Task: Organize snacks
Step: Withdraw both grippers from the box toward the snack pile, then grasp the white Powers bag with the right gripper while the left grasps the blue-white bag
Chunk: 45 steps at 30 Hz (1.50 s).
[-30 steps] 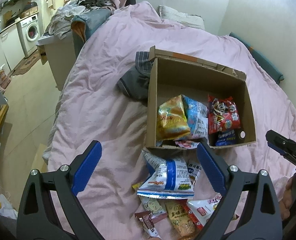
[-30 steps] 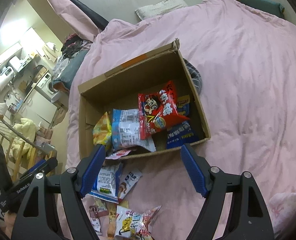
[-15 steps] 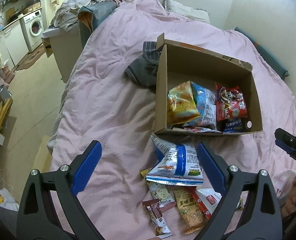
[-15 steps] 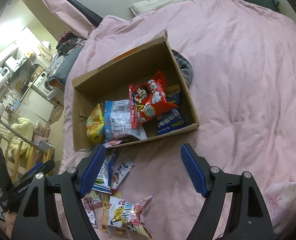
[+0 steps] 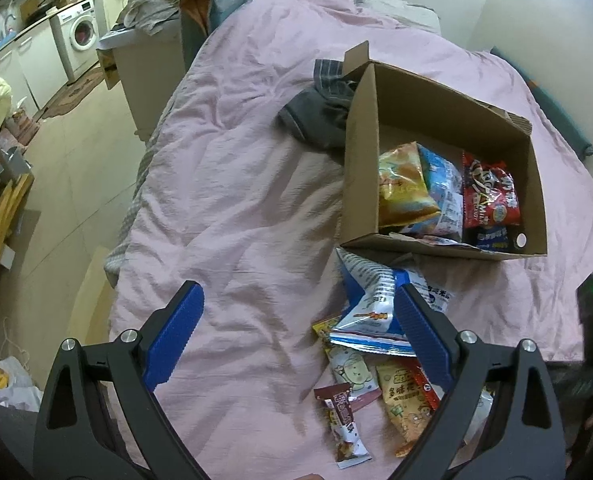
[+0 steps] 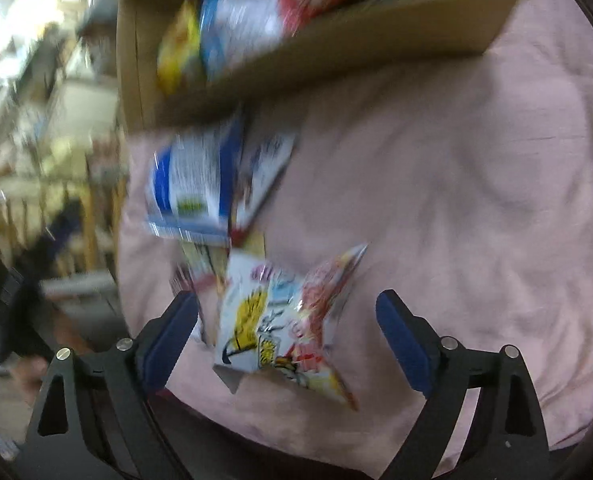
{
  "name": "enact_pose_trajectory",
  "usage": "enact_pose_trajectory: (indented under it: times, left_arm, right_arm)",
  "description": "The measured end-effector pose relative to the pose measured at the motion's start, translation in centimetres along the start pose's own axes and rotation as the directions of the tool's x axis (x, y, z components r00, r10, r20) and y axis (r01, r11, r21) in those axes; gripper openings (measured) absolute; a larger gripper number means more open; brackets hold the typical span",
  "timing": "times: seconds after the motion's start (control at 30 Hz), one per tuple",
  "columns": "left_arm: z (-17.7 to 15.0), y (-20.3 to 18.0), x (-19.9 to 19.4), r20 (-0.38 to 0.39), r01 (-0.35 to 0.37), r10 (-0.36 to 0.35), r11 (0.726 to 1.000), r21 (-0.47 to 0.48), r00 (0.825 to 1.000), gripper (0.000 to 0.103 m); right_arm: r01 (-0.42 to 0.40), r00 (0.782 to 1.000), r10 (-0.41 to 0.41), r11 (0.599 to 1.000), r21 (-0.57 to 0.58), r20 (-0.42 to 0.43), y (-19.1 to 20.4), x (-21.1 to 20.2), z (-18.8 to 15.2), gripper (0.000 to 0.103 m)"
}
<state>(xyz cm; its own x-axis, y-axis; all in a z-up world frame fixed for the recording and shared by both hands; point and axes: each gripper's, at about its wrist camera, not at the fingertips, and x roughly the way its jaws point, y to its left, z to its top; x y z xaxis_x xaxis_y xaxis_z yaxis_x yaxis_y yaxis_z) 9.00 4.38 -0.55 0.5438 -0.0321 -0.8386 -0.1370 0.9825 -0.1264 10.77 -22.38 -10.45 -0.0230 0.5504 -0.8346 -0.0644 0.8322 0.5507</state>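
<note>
A cardboard box (image 5: 360,152) on the pink bed holds a yellow bag (image 5: 400,184), a blue-white bag (image 5: 440,184) and a red bag (image 5: 490,192). Loose snacks lie in front of it: a blue-and-white bag (image 5: 370,304), a brown bar (image 5: 342,420) and an orange-yellow packet (image 5: 404,400). My left gripper (image 5: 296,340) hangs open above the bedding left of that pile. My right gripper (image 6: 288,332) is low over a white, yellow and red bag (image 6: 280,320), which lies between its opening jaws; the pads are not touching it. This view is blurred.
A grey garment (image 5: 320,108) lies against the box's left wall. The bed's left edge drops to a tiled floor with a washing machine (image 5: 78,36) and a white bin (image 5: 144,60). A pillow (image 5: 392,4) lies at the head of the bed.
My right gripper has dropped and tipped down from over the box to the loose white and yellow bag, its jaws wider. My left gripper has shifted slightly left and lower.
</note>
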Motion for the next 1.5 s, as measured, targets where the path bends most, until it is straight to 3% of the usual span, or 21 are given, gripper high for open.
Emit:
enact_pose_trajectory:
  times: [0.17, 0.2, 0.23, 0.43, 0.57, 0.77, 0.93, 1.13, 1.3, 1.4, 1.47, 1.5]
  left_arm:
    - [0.0, 0.2, 0.2, -0.009, -0.001, 0.001, 1.000, -0.006, 1.000, 0.094]
    - [0.0, 0.2, 0.2, -0.010, -0.002, 0.002, 1.000, -0.006, 1.000, 0.094]
    - [0.0, 0.2, 0.2, -0.011, -0.002, 0.002, 1.000, -0.006, 1.000, 0.094]
    - [0.3, 0.1, 0.7, -0.033, 0.002, -0.003, 1.000, -0.022, 0.999, 0.094]
    - [0.2, -0.7, 1.8, -0.079, 0.024, -0.026, 1.000, -0.016, 0.997, 0.094]
    - [0.4, -4.0, 4.4, -0.163, 0.066, -0.056, 0.996, 0.056, 0.985, 0.094]
    - [0.5, -7.1, 6.2, -0.216, 0.100, -0.072, 0.988, 0.120, 0.974, 0.094]
    - [0.4, -8.7, 9.4, -0.293, 0.115, -0.081, 0.988, 0.101, 0.953, 0.094]
    - [-0.4, -9.9, 10.3, -0.304, 0.108, -0.060, 0.984, 0.142, 0.951, 0.094]
    - [-0.3, -10.2, 10.1, -0.298, 0.112, -0.066, 0.984, 0.141, 0.952, 0.082]
    - [-0.2, -10.0, 10.3, -0.304, 0.101, -0.053, 0.984, 0.146, 0.951, 0.062]
    - [-0.1, -9.9, 10.5, -0.312, 0.100, -0.052, 0.985, 0.141, 0.949, 0.060]
  right_arm:
    - [0.097, 0.992, -0.103, 0.991, -0.090, -0.074, 1.9, 3.1, -0.6, 0.092]
    - [0.115, 0.989, -0.124, 0.987, -0.111, -0.078, 2.1, 3.4, -0.7, 0.088]
    - [0.129, 0.987, -0.139, 0.983, -0.129, -0.075, 2.2, 3.7, -0.9, 0.076]
    - [0.148, 0.989, -0.146, 0.977, -0.156, 0.022, 2.6, 1.2, -1.0, 0.061]
    - [0.147, 0.983, -0.128, 0.979, -0.139, 0.134, 2.3, -2.1, -0.7, 0.059]
    - [0.145, 0.950, -0.122, 0.988, -0.058, 0.287, 0.9, -5.7, -0.1, 0.059]
    - [0.108, 0.955, -0.101, 0.994, -0.011, 0.280, -0.8, -5.9, -0.1, 0.059]
    - [0.090, 0.957, -0.089, 0.996, 0.006, 0.278, -1.2, -6.0, 0.4, 0.059]
    - [0.091, 0.961, -0.092, 0.996, 0.017, 0.262, -1.3, -5.6, 0.8, 0.059]
    - [0.091, 0.962, -0.090, 0.996, 0.010, 0.258, -1.0, -5.4, 1.1, 0.059]
    - [0.092, 0.962, -0.090, 0.996, 0.006, 0.257, -0.9, -5.3, 1.0, 0.059]
    - [0.092, 0.963, -0.090, 0.996, 0.004, 0.255, -0.9, -5.3, 1.0, 0.059]
